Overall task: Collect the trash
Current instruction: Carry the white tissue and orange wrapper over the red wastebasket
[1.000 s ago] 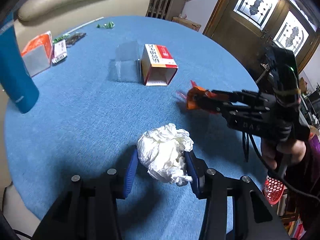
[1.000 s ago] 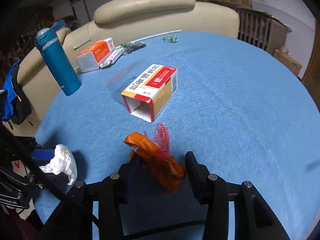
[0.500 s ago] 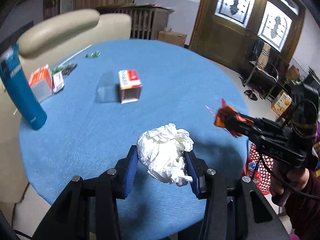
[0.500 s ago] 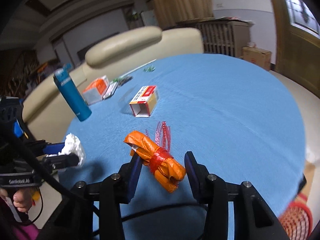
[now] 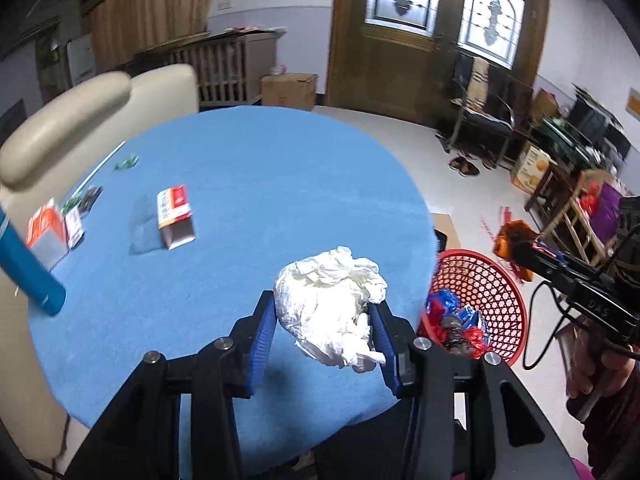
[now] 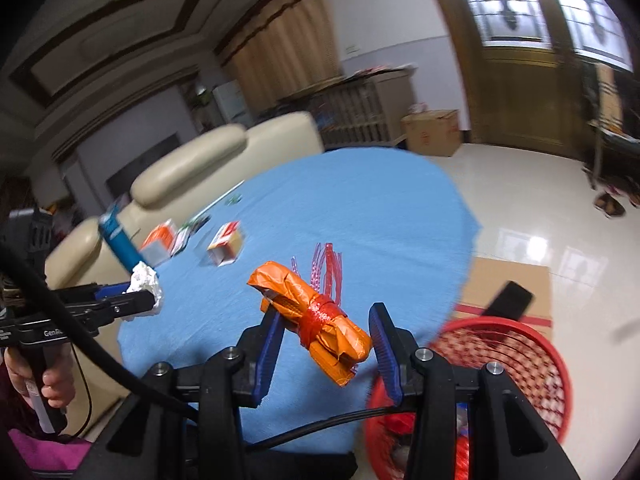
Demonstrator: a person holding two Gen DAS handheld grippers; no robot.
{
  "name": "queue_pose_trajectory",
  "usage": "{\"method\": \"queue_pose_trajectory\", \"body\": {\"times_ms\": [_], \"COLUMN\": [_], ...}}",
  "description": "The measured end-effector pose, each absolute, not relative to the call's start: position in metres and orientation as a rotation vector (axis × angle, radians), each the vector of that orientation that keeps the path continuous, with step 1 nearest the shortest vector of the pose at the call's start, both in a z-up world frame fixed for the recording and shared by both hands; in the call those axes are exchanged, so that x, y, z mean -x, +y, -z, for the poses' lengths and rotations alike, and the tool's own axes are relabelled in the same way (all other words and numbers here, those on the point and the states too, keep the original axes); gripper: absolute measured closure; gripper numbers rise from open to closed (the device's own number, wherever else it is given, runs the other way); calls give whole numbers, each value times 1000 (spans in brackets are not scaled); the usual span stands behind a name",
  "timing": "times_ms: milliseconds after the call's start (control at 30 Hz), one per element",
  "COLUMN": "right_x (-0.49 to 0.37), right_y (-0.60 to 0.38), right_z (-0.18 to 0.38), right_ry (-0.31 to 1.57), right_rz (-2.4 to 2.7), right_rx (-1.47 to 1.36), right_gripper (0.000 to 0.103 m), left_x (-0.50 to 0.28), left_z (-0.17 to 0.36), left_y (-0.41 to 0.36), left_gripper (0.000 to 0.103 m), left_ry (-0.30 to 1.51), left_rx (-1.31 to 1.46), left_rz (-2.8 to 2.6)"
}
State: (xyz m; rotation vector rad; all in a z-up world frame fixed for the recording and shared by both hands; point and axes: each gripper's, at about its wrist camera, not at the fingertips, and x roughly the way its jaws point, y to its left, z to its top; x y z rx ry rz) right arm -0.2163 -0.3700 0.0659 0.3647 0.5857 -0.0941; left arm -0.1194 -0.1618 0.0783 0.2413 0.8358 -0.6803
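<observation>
Jaws, left gripper [image 5: 326, 320]: blue pads pinch a crumpled white tissue wad [image 5: 330, 312], one pad on each flank; wad clear of the table. Same gripper shows in the right wrist view [image 6: 146, 294] at the left edge, wad [image 6: 145, 285] at its tip, a hand [image 6: 40, 376] on the grip below.

Jaws, right gripper [image 6: 326, 340]: clamped on an orange wrapper bundle [image 6: 316, 322] bound with a red band; thin pink strips fan out behind it. Left pad presses the bundle's near end; the far end juts toward the right pad. In the left wrist view this gripper [image 5: 516, 246] reaches in from the right, orange bundle [image 5: 510, 236] at its tip, above and just beyond the basket rim.

Basket [image 5: 496, 280]: red mesh, on the floor just beside the table edge; holds red and blue wrappers. In the right wrist view [image 6: 532, 360] it sits low right, below the right gripper.

Table [image 5: 260, 168]: round, blue cloth. On it, well apart from both grippers:
- red-and-white box [image 5: 175, 216], open end toward the camera, on its side
- orange-and-white box [image 5: 46, 232], near the left edge
- small packet [image 5: 75, 224] touching that box
- blue bottle [image 5: 30, 272], left edge, blurred
- green scraps [image 5: 127, 162] and a thin white stick [image 5: 104, 162], far side

Sofa [image 5: 68, 120]: cream, behind the table.
</observation>
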Motion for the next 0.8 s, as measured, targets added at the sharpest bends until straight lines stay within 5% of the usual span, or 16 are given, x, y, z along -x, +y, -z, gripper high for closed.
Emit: {"method": "queue_pose_trajectory", "body": {"times_ms": [800], "right_x": [352], "right_y": [-462], "right_z": [-77], "right_ry": [494], "right_rz": [341], "right_rx": [-526], "right_gripper": [56], "left_x": [189], "left_z": [-102], "left_y": [-293], "left_gripper": [55], "left_ry": [752], "left_rx": [-478], "left_rz": [914]}}
